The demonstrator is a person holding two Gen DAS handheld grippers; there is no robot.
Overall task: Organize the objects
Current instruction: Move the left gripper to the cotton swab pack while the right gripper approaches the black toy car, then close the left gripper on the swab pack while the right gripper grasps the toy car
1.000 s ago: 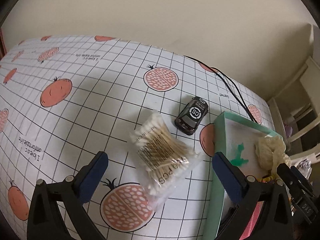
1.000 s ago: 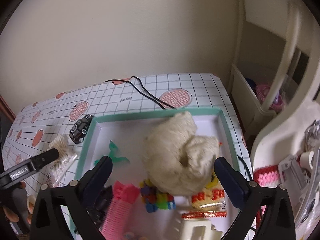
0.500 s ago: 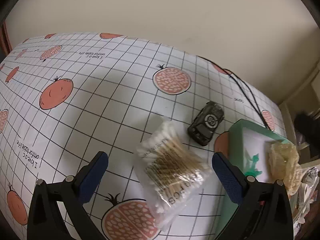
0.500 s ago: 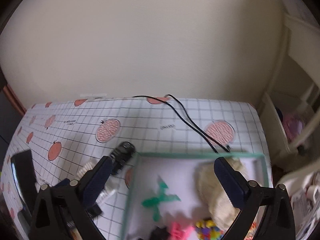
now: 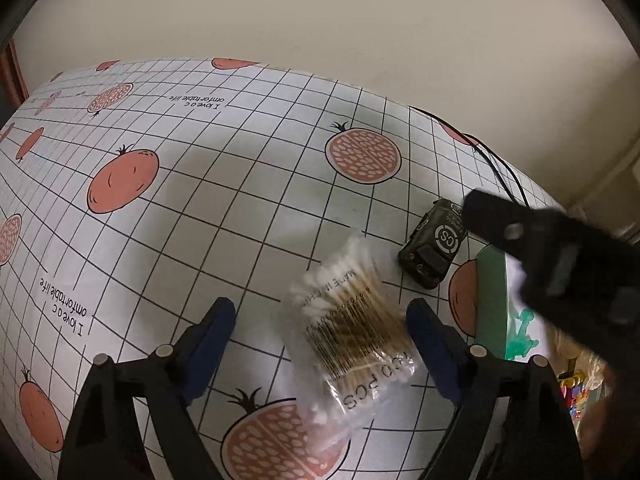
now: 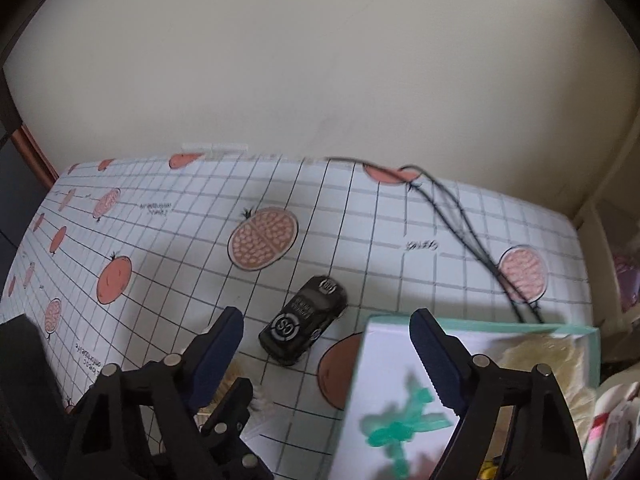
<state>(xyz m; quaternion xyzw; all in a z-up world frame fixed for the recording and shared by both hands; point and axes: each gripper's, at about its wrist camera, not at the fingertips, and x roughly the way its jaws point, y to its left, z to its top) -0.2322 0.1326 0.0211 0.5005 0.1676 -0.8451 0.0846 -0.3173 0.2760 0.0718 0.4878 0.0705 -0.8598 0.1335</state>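
Two wrist views, both grippers spread wide, nothing held. Left gripper straddles the cotton swab bag, bag flat on the tablecloth; only this view shows its "PCS" print. Right gripper hovers over the toy car, roof marked "CS", just beside the green-rimmed tray. Right view alone shows the black cables and the tray's green plastic piece, blurred. Grid cloth with pomegranates, "I love a comfortable life"; beige wall behind.

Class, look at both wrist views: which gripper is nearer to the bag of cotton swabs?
Left. The left gripper has its open jaws on either side of the bag of cotton swabs. The right gripper, also open, sits toward the toy car, with the bag beside its left jaw.
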